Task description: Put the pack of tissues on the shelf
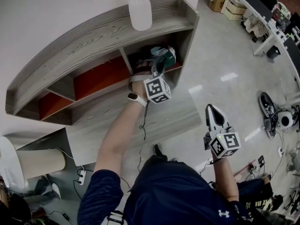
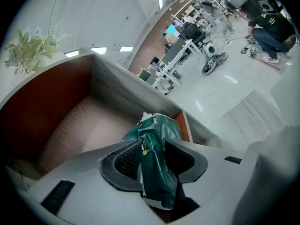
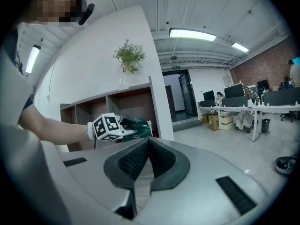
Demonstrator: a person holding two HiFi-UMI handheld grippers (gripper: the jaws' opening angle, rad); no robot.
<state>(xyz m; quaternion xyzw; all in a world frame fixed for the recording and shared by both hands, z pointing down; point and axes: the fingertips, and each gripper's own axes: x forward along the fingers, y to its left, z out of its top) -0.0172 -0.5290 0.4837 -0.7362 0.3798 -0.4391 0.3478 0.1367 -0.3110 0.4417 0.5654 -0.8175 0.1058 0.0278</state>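
A: Head view?
B: The left gripper (image 1: 159, 63) reaches into the shelf's (image 1: 93, 37) right compartment, with the pack of tissues (image 1: 166, 54) at its twelve o'clock.
A: Left gripper view?
B: Jaws parted, pack standing between them.
A: Right gripper view?
B: The right gripper (image 3: 147, 142) is closed, empty.

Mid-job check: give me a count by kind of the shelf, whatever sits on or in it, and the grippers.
Grey wood-grain shelf unit: 1
White vase holding a green plant: 1
Green plastic pack of tissues: 1
Grey two-jaw grippers: 2 (left gripper, right gripper)
Total: 5
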